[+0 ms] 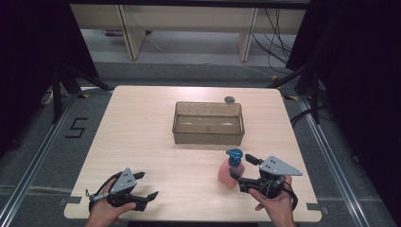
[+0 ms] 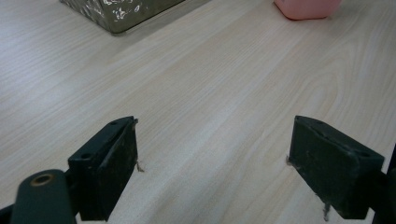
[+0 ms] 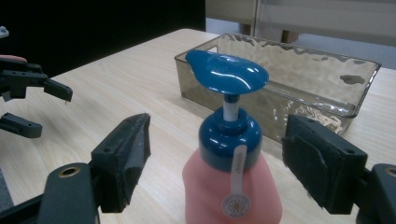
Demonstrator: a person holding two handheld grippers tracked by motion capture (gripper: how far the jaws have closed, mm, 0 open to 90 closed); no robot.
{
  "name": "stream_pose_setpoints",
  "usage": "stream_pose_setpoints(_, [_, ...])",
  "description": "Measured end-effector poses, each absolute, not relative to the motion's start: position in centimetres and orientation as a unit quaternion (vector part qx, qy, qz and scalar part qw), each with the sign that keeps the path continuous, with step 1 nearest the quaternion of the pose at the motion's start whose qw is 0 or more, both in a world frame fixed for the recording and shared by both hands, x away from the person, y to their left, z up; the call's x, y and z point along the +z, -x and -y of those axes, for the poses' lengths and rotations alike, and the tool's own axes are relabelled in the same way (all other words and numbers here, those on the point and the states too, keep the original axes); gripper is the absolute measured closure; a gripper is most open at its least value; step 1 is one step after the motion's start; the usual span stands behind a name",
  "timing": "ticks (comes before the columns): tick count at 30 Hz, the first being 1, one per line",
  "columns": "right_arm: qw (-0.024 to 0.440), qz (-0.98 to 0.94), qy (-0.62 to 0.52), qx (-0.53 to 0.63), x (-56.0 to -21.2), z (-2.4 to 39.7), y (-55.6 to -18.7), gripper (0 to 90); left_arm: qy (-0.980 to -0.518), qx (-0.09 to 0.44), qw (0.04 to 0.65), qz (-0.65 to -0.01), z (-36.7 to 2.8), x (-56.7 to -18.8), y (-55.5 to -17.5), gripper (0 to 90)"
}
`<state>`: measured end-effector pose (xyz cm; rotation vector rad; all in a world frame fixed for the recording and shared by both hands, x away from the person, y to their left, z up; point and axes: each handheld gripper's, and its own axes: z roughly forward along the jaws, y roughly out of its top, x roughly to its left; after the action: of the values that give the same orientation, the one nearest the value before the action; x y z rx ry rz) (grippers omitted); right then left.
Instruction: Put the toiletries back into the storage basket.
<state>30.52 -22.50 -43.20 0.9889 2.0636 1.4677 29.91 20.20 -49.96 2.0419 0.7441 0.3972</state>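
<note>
The pale wood-grain tabletop with rounded corners carries everything here. Near its middle, toward the far edge, sits a smoky brown translucent plastic bin, rectangular and open-topped; the right gripper view shows its rippled walls just behind the bottle. A small dark round object lies on the wood just beyond the bin's far right corner; what it is cannot be told.

In front of the bin's right end, toward the near edge, a pink soap bottle with a glossy blue pump top stands upright. A narrow white tag with a round sticker hangs down from its blue collar.

The right claw, held in the person's right hand, is spread wide with one black jaw on each side of the bottle. In the right gripper view the bottle rises in the gap between the jaws, and clear space shows between each pad and the pink body, so nothing is gripped.

The left claw, held in the left hand at the near left corner, is well apart from the bottle and also spread wide. In its own view bare wood lies between the jaws, with the bin's corner and the bottle's pink base far ahead.
</note>
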Motion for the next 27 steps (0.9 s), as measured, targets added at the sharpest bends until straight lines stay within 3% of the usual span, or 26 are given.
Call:
stream_pose_setpoints(8, [0.212,-0.748,-0.354,0.52,-43.7,22.2,-31.7,29.1,-0.824,0.16,0.454,-0.299,-20.1,-50.1,-29.9,15.1])
stream_pose_setpoints(27, [0.198,-0.755,-0.359,0.512,-44.6,21.7,-32.8,49.6,-0.828,0.155,0.451,-0.296,-20.2,-49.9,-29.8,15.1])
